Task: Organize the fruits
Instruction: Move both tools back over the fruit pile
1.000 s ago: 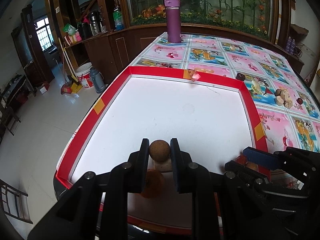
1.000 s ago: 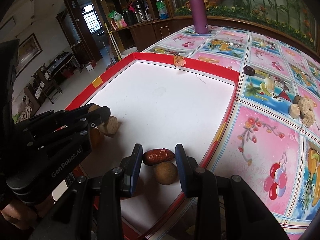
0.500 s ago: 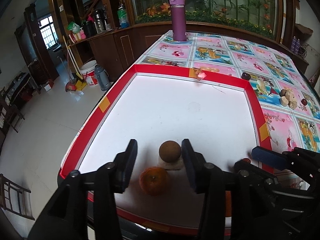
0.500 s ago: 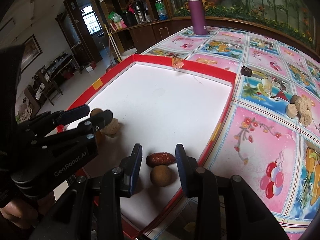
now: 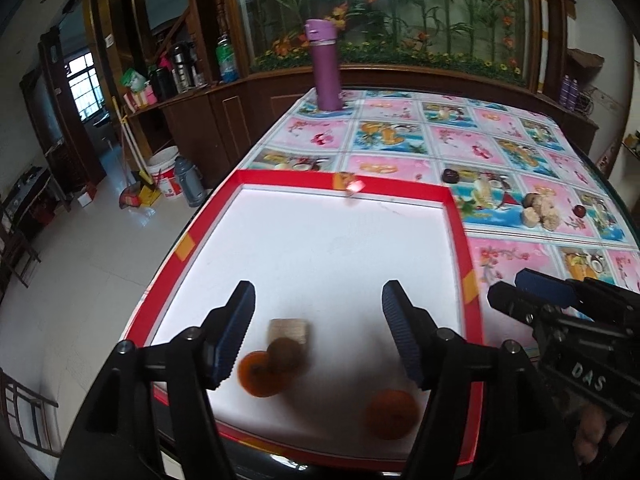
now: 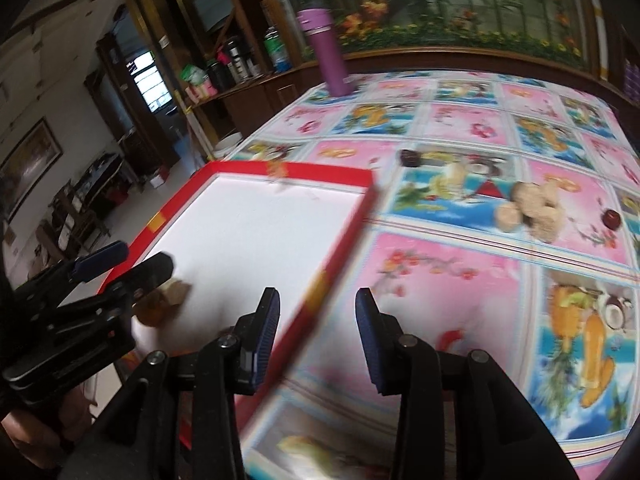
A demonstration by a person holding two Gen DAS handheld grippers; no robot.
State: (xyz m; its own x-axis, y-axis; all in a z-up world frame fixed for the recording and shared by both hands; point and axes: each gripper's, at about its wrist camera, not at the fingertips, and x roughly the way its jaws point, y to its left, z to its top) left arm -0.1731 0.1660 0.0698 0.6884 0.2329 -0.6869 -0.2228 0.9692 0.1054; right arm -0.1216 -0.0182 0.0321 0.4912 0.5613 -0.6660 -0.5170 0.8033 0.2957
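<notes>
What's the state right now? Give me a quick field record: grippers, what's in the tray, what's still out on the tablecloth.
left gripper: open, empty, above the tray's near end
right gripper: open, empty, over the tray's right rim and the tablecloth
tray: red rim, white floor
in tray: brown round fruit against an orange fruit, tan block just behind, second orange fruit apart
on tablecloth: tan pieces cluster, dark red fruit, dark fruit, purple bottle
</notes>
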